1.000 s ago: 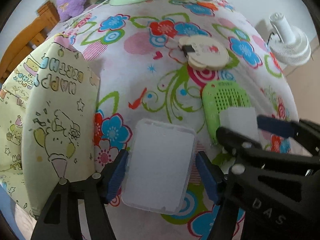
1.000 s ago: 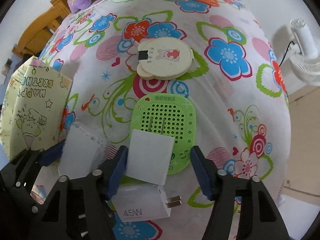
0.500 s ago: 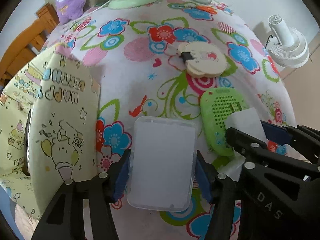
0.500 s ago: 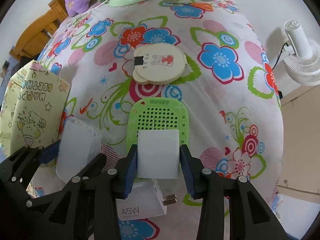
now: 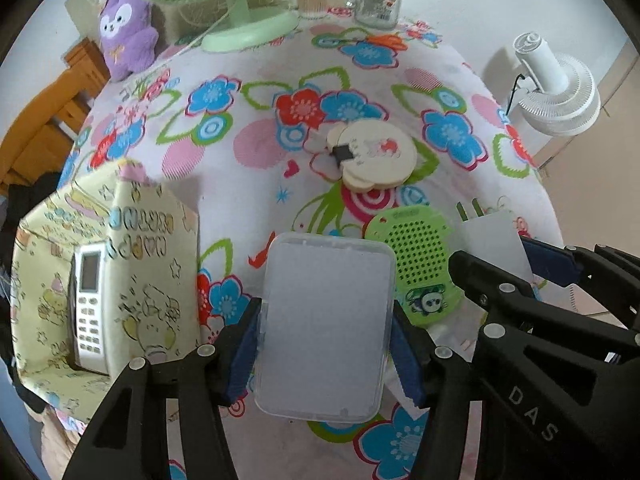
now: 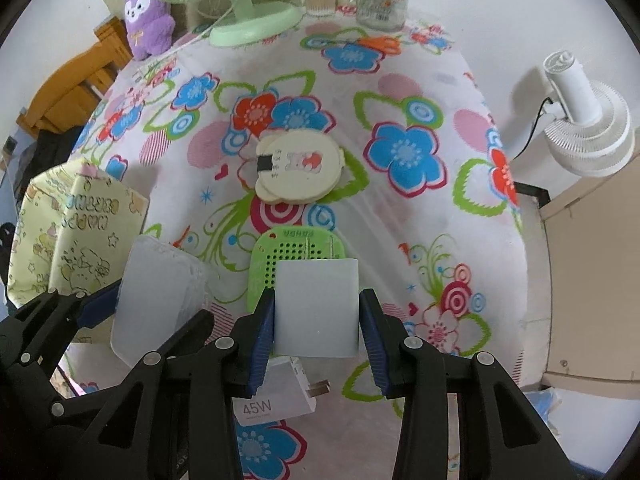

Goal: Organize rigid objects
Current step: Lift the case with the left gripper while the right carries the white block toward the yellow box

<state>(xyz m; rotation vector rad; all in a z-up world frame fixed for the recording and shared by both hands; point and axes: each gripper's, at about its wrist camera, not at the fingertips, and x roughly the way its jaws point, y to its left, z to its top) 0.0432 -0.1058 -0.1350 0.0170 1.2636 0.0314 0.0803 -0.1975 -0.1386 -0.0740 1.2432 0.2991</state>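
Both items were gripped above the floral tablecloth (image 5: 280, 184): the left gripper (image 5: 326, 334) pinched a frosted plastic rectangular box (image 5: 326, 320), the right gripper (image 6: 316, 316) a white square charger (image 6: 316, 304). The next move probably called for carrying them leftward to the yellow paper gift bag (image 5: 156, 280) (remote already inside).
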